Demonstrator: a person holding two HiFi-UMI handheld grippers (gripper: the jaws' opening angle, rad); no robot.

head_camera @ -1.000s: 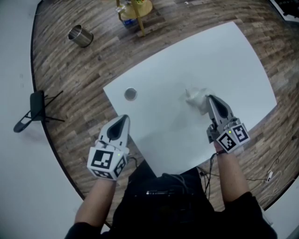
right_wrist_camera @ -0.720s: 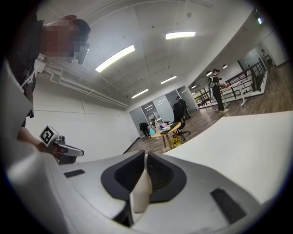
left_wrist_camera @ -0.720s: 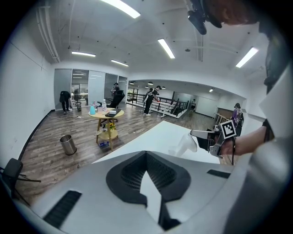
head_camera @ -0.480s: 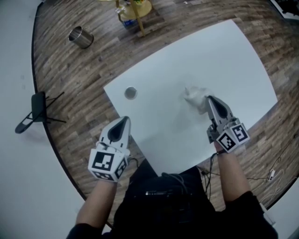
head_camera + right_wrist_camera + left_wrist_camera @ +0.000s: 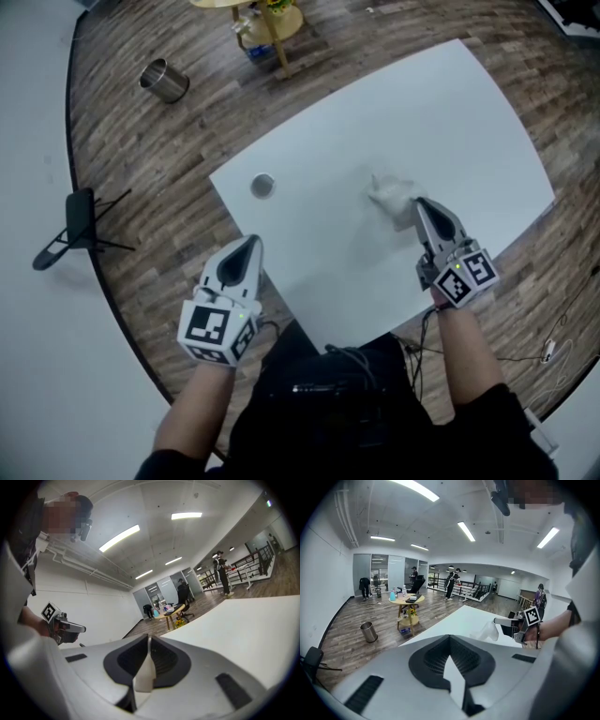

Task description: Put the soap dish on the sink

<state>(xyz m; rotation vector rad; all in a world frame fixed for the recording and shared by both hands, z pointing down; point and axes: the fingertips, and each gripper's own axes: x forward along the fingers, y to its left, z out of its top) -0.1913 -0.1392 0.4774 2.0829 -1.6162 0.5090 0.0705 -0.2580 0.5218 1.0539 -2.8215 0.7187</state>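
A pale, see-through soap dish (image 5: 391,196) sits at the tip of my right gripper (image 5: 418,202), over the right half of the white table (image 5: 469,122). In the left gripper view the soap dish (image 5: 488,631) hangs from the right gripper (image 5: 500,620) just above the tabletop, so that gripper is shut on it. A small round metal disc (image 5: 262,186) lies on the table's left part. My left gripper (image 5: 248,244) hovers at the table's near-left edge, shut and holding nothing. In the right gripper view the jaws (image 5: 147,660) stand closed and the dish is hidden.
A metal bin (image 5: 164,79) stands on the wooden floor at the far left. A yellow round side table (image 5: 272,14) is beyond the table. A black stand (image 5: 80,220) lies left of me. People stand far back in the room (image 5: 452,581).
Nothing but a small drift of the head view. Both grippers and the soap dish keep their places.
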